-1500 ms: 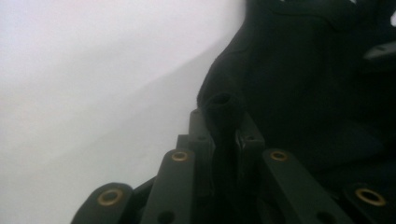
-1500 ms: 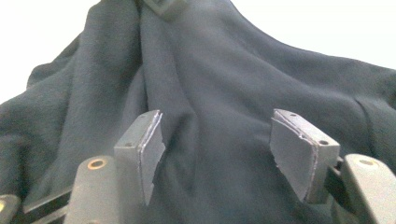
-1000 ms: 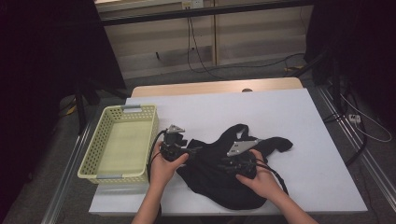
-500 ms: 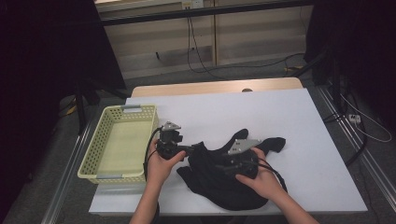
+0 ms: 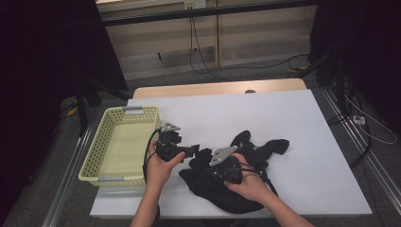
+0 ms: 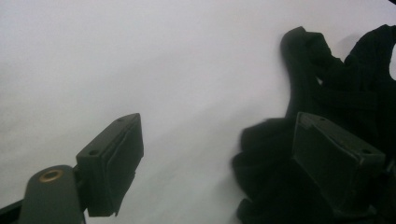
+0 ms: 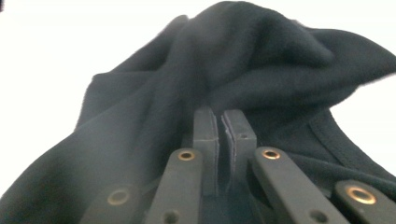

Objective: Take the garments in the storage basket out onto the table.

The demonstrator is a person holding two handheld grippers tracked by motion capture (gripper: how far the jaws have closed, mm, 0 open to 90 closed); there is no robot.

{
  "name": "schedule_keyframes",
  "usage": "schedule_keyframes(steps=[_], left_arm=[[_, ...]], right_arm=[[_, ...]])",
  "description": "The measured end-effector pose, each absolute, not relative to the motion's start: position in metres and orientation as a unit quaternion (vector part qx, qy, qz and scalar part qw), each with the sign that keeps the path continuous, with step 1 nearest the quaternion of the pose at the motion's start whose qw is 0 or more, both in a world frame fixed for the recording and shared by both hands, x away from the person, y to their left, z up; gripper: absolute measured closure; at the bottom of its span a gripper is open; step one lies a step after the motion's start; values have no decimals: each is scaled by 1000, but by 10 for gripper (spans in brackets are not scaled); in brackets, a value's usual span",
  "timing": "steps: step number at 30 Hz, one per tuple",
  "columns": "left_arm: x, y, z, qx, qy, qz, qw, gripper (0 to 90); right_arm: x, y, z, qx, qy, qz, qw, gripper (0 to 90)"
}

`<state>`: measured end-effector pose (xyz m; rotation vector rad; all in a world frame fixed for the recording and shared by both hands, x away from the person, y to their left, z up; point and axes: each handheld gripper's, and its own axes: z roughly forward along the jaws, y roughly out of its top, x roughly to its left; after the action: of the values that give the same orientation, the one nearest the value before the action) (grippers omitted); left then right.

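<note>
**Black garment bunched on the white table**

The garment (image 5: 246, 163) lies crumpled near the front edge, right of the basket (image 5: 120, 144), straps trailing rightward. The right gripper (image 7: 225, 122) has just clenched on a fold. The left gripper (image 6: 215, 163) stands released beside the cloth's edge.

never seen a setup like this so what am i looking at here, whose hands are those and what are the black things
A person sits at a white table with a hand-held two-jaw gripper in each hand. One picture comes from a camera above the table; the other two come from small cameras riding on the grippers, looking along their black jaws. On the table lie a crumpled black garment and, at the left, an empty pale yellow basket. The right gripper has just closed and pinches a fold of the garment. The left gripper has its jaws wide apart over the table at the garment's edge; it holds nothing, though one jaw sits against the cloth.
</note>
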<state>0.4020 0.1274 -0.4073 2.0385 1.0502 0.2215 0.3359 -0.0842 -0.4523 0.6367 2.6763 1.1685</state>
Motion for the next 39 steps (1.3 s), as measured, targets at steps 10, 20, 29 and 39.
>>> schedule_keyframes(steps=[10, 20, 29, 39], left_arm=[[405, 124, -412, 813, 417, 84, 398, 165], [417, 99, -426, 834, 388, 66, 388, 165], [440, 50, -443, 854, 341, 48, 390, 224], [457, -4, -453, 873, 296, 43, 385, 499]], right_arm=[[305, -92, -452, 142, 889, 426, -85, 890], [321, -136, -435, 266, 862, 429, 29, 479], [335, -193, -431, 363, 825, 420, 106, 383], [329, -226, -430, 404, 799, 422, 141, 368]])
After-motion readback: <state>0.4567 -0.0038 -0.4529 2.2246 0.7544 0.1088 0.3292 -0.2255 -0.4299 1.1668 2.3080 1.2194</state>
